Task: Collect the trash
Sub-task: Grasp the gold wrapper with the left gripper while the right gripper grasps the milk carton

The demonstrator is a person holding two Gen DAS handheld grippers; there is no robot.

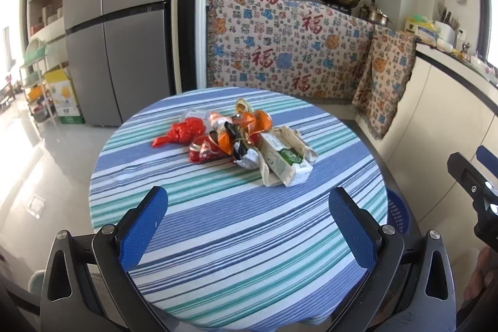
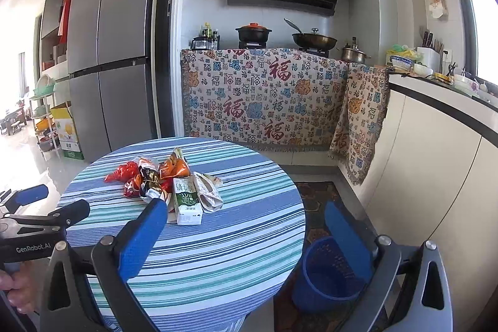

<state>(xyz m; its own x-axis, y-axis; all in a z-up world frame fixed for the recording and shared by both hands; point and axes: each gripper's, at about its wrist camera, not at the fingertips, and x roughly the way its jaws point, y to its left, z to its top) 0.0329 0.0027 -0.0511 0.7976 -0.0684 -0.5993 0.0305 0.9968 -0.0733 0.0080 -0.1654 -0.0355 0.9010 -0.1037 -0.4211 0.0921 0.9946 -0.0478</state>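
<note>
- Hovering over the near edge of the round table (image 1: 218, 254): left gripper (image 1: 249, 210), jaws spread wide, nothing between the blue pads (image 1: 143, 226).
- right gripper (image 2: 246, 229) also spread wide and empty, sitting off the table's right side; its left pad overlaps the table edge in view, its right pad is over the floor.
- Table has a blue/teal/white striped cloth; all trash sits in one cluster around the table's middle, a bit toward the far side.
- Cluster contents: red crumpled wrapper (image 1: 180, 133) on the left end, orange foil wrappers (image 1: 249, 123) at the back, dark/silver wrapper (image 1: 242, 151) in the middle, milk carton (image 1: 284, 159) on the right end, lying on its side.
- Crumpled paper wrapper (image 2: 208, 192) touches the carton on its right side, as seen from the right wrist.
- Pieces touch or overlap each other; exact count is unclear.
- Both grippers are well apart from the cluster, no contact.
- Blue waste basket (image 2: 326, 273) stands on the floor just beside the table's right edge, partly behind the right gripper's right pad; upright, open top.
- Patterned rug (image 2: 314, 192) lies under the basket.
- Fridge (image 2: 115, 52) and cloth-draped stove counter (image 2: 264, 95) are beyond the table.
</note>
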